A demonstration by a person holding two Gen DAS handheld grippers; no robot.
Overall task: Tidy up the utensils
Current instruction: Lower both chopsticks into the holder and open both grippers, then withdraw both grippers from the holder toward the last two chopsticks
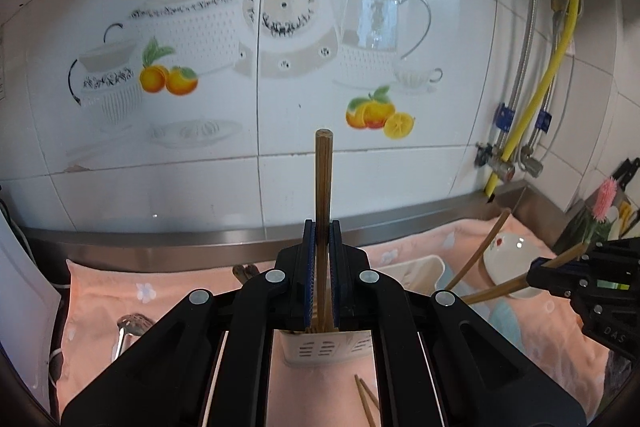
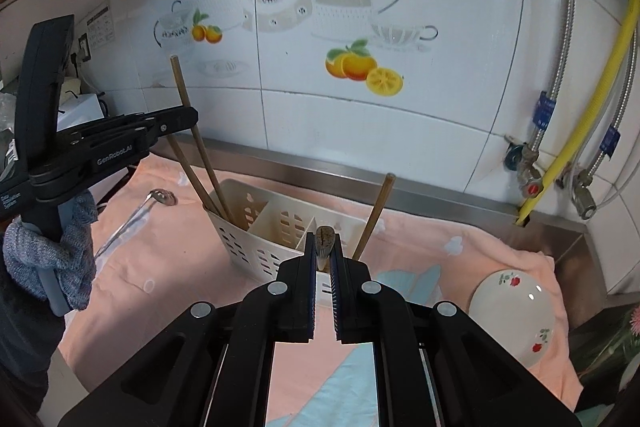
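A white slotted utensil caddy (image 2: 264, 223) stands on the pink cloth; it also shows in the left wrist view (image 1: 326, 347). My left gripper (image 1: 322, 239) is shut on a brown chopstick (image 1: 322, 179) held upright, its lower end in the caddy's left compartment; from the right wrist view this gripper (image 2: 188, 119) holds the chopstick (image 2: 188, 115) beside another one (image 2: 192, 179). My right gripper (image 2: 323, 247) is shut on a wooden utensil handle (image 2: 323, 241) over the caddy. Another chopstick (image 2: 374, 217) leans at the caddy's right end.
A metal ladle (image 2: 136, 215) lies on the cloth (image 2: 160, 291) left of the caddy. A white floral bowl (image 2: 516, 319) sits at the right. Two loose chopsticks (image 1: 366, 399) lie in front of the caddy. The tiled wall, steel ledge (image 2: 420, 195) and pipes (image 2: 576, 131) stand behind.
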